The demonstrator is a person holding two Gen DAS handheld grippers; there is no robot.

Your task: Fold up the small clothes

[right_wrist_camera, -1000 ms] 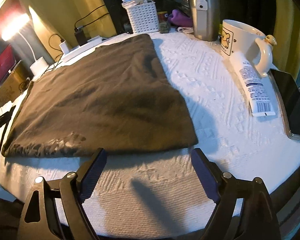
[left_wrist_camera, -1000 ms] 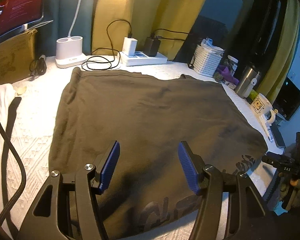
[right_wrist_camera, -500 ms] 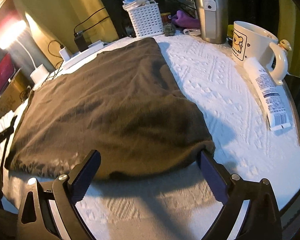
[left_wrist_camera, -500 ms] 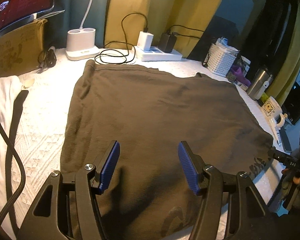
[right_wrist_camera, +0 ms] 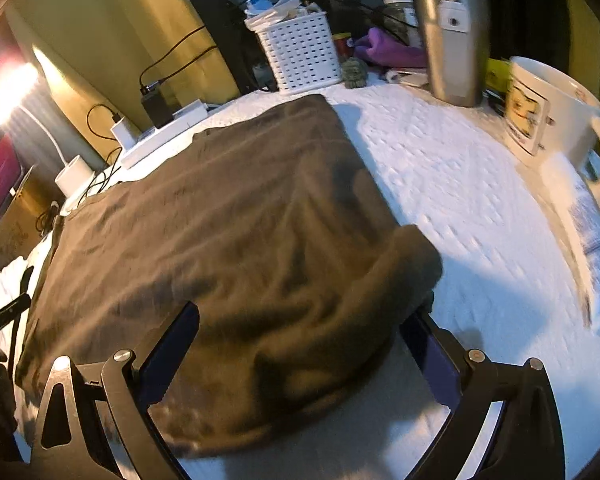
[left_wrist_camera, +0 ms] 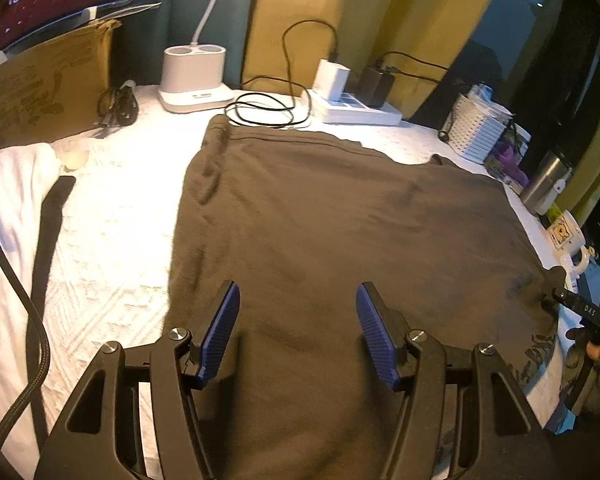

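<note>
In white basket (right_wrist_camera: 300, 54): papers (right_wrist_camera: 278, 4).

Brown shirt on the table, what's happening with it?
A person with a gripper in each hand is about to fold the brown shirt, spread flat on the white tablecloth. The left gripper hovers open over it. The right gripper is open wide, straddling the near corner, not yet pinching it.

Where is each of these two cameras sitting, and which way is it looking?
Left wrist: on the left gripper, looking down along its open blue fingers over the brown garment toward the power strip.
Right wrist: on the right gripper, jaws wide, garment's corner bunched between them; faces the basket and mug.
Both show garment, basket, mug, white cloth.
</note>
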